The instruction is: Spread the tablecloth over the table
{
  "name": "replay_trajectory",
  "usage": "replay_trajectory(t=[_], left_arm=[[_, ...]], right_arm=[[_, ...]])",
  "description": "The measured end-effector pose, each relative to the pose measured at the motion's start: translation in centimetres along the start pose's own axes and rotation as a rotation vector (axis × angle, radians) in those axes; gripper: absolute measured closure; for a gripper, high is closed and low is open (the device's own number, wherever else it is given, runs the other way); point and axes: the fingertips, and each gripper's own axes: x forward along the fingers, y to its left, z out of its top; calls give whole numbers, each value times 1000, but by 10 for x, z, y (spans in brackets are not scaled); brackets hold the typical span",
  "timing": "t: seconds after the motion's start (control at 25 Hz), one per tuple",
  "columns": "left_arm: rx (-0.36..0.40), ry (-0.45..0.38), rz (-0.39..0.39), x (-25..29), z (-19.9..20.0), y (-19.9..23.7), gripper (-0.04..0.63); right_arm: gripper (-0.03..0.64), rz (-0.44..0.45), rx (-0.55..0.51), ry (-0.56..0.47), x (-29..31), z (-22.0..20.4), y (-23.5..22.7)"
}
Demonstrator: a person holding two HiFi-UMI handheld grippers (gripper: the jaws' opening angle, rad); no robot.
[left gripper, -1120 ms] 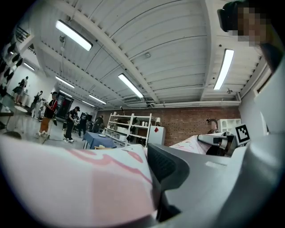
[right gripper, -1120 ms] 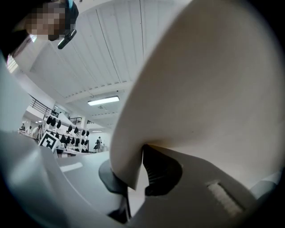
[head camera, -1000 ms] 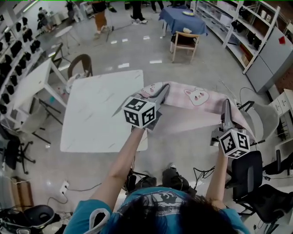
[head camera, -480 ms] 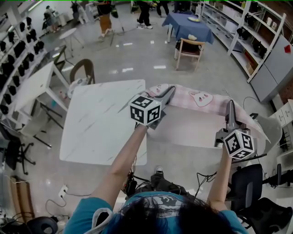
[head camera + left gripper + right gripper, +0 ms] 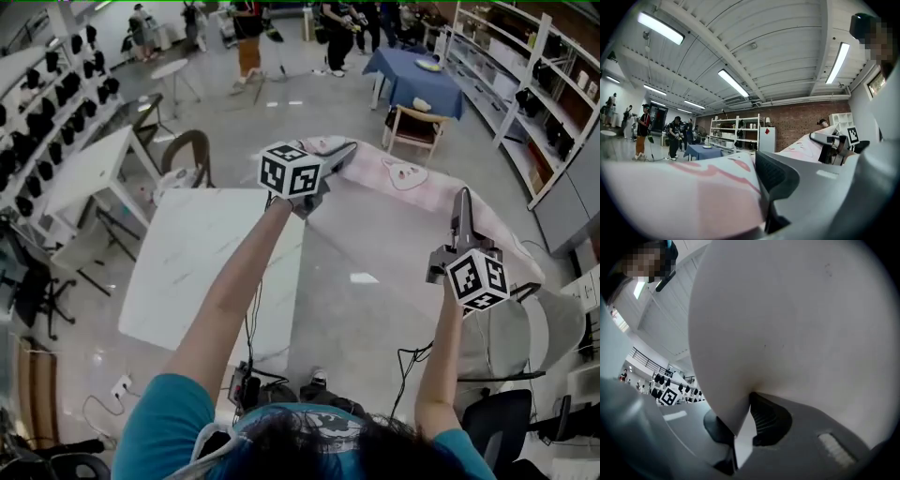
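The pink tablecloth [image 5: 412, 178] with cartoon prints hangs stretched in the air between my two grippers, to the right of the white marble-look table [image 5: 206, 272]. My left gripper [image 5: 349, 148] is shut on the cloth's far corner, above the table's far right corner. In the left gripper view the cloth [image 5: 684, 197] drapes over the left gripper [image 5: 757, 161] and hides one jaw. My right gripper [image 5: 462, 195] pinches the near edge. In the right gripper view the cloth [image 5: 787, 310] fills the picture, and the right gripper [image 5: 743, 423] has its jaws opening slightly with the edge still pinched between them.
A dark chair [image 5: 187, 150] stands at the table's far side and another white table [image 5: 84, 173] to its left. A wooden chair [image 5: 412, 131] and a blue-covered table [image 5: 412, 70] lie beyond. Shelves [image 5: 525, 75] line the right. People [image 5: 248, 37] stand far back. Office chairs [image 5: 506, 412] sit near right.
Both grippers have risen and swung away from me with the cloth. The left one has gone from over the table's right edge to its far right corner.
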Motion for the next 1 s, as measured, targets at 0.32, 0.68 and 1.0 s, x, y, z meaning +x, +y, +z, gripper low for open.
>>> replay_trajectory(t=[0.32, 0.68, 1.0], left_arm=[[44, 21, 73, 4, 14, 102, 532], [39, 89, 191, -103, -19, 178, 528], [-89, 52, 327, -269, -66, 250, 526]], right_arm=[[594, 75, 109, 7, 91, -42, 21], [588, 143, 293, 156, 132, -130, 109], [589, 277, 372, 254, 156, -192, 261]])
